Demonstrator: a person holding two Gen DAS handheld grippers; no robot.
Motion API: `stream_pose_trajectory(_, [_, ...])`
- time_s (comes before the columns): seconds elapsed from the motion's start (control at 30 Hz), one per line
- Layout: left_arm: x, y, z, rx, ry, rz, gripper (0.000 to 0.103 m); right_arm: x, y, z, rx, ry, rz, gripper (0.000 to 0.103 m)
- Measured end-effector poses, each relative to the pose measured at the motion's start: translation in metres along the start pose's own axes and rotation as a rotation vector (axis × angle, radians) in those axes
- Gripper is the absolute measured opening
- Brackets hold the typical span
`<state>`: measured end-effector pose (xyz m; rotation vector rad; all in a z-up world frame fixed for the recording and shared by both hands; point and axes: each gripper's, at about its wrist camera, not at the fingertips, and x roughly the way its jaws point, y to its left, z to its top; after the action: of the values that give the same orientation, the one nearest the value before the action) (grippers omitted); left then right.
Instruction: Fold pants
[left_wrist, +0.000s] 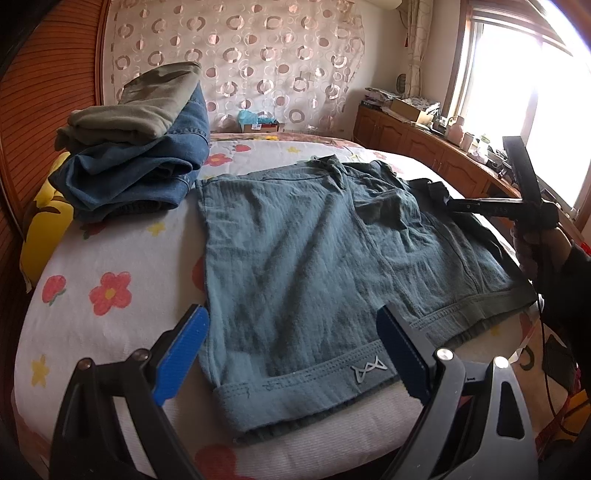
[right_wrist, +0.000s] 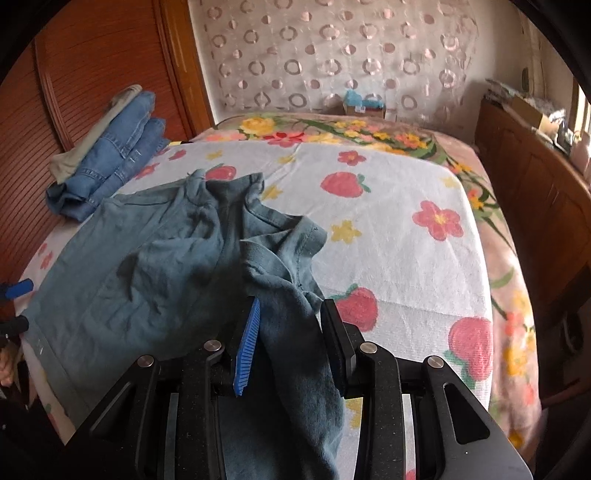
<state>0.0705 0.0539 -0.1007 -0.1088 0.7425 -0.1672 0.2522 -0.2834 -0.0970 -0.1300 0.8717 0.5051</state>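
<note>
Teal-grey pants (left_wrist: 303, 258) lie spread on the flower-print bed cover (left_wrist: 122, 258), cuffs toward me. My left gripper (left_wrist: 291, 354) is open, its blue pads either side of the near cuff, just above it. My right gripper (right_wrist: 291, 339) is shut on a bunched fold of the pants (right_wrist: 184, 266) and lifts it off the bed; in the left wrist view it shows at the far right edge of the pants (left_wrist: 454, 203). The cloth hangs down between the right gripper's fingers.
A stack of folded jeans with an olive garment on top (left_wrist: 136, 155) sits at the bed's far left by the wooden headboard. A wooden cabinet (left_wrist: 424, 144) with clutter runs under the window at right. A yellow pillow (left_wrist: 44, 229) lies at the left edge.
</note>
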Motion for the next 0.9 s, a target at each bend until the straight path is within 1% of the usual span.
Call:
stream_pose_trajectory(0.03, [0.0,0.0,-0.001,0.001,0.001,0.0,0.093,0.0,-0.001,0.0,0.003,0.002,0.012,0.013])
stream_pose_trajectory(0.07, [0.0,0.0,-0.001,0.001,0.001,0.001,0.093,-0.003,-0.001,-0.001,0.003,-0.007,0.014,0.006])
stream_pose_trajectory(0.17, [0.0,-0.001,-0.001,0.0,0.003,0.002,0.093,-0.023,-0.004,0.001,0.011,-0.079,-0.022,0.003])
stream_pose_trajectory(0.2, [0.0,-0.001,-0.002,0.001,0.004,0.003,0.093,-0.03,-0.007,0.003,0.016,-0.107,-0.066,0.003])
stream_pose_trajectory(0.23, [0.001,-0.001,-0.002,0.0,0.004,0.003,0.093,-0.037,-0.011,0.005,0.025,-0.131,-0.135,0.003])
stream_pose_trajectory(0.27, [0.001,-0.001,-0.001,-0.002,0.005,0.003,0.093,-0.041,-0.016,0.008,0.043,-0.135,-0.235,0.003])
stream_pose_trajectory(0.3, [0.001,-0.001,-0.001,-0.003,0.006,0.002,0.093,-0.042,-0.02,0.01,0.046,-0.131,-0.315,0.003])
stream_pose_trajectory(0.33, [0.001,-0.002,-0.002,-0.003,0.007,0.002,0.093,-0.043,-0.026,0.012,0.051,-0.129,-0.377,0.005])
stream_pose_trajectory(0.37, [0.002,-0.002,-0.002,-0.001,0.008,0.002,0.093,-0.042,-0.031,0.013,0.062,-0.117,-0.392,0.026])
stream_pose_trajectory(0.43, [0.001,-0.003,-0.003,0.004,0.007,0.002,0.093,-0.039,-0.043,0.012,0.089,-0.088,-0.435,0.057])
stream_pose_trajectory(0.47, [0.0,-0.003,-0.003,0.005,0.007,0.004,0.093,-0.04,-0.045,0.011,0.096,-0.096,-0.416,0.057])
stream_pose_trajectory(0.53, [0.0,-0.003,-0.003,0.003,0.007,0.005,0.093,-0.04,-0.052,0.008,0.12,-0.095,-0.343,0.057])
stream_pose_trajectory(0.6, [0.0,-0.002,-0.002,-0.001,0.008,0.007,0.093,-0.037,-0.054,0.006,0.123,-0.091,-0.336,0.057])
stream_pose_trajectory(0.63, [0.0,-0.002,-0.002,-0.002,0.008,0.009,0.093,-0.033,-0.056,0.006,0.125,-0.085,-0.316,0.057])
stream_pose_trajectory(0.67, [0.001,0.0,-0.001,-0.002,0.008,0.011,0.093,-0.03,-0.058,0.004,0.13,-0.073,-0.303,0.055])
stream_pose_trajectory(0.7, [0.001,0.001,-0.001,-0.002,0.01,0.014,0.093,-0.025,-0.058,0.003,0.137,-0.06,-0.287,0.051])
stream_pose_trajectory(0.73, [0.002,0.002,-0.002,-0.003,0.013,0.018,0.093,-0.018,-0.06,0.003,0.141,-0.046,-0.265,0.041])
stream_pose_trajectory(0.77, [0.003,0.004,-0.001,-0.004,0.018,0.021,0.093,-0.015,-0.061,0.003,0.143,-0.037,-0.253,0.037])
stream_pose_trajectory(0.9, [0.007,0.008,-0.002,-0.002,0.032,0.035,0.093,0.001,-0.059,0.001,0.134,0.017,-0.234,0.033])
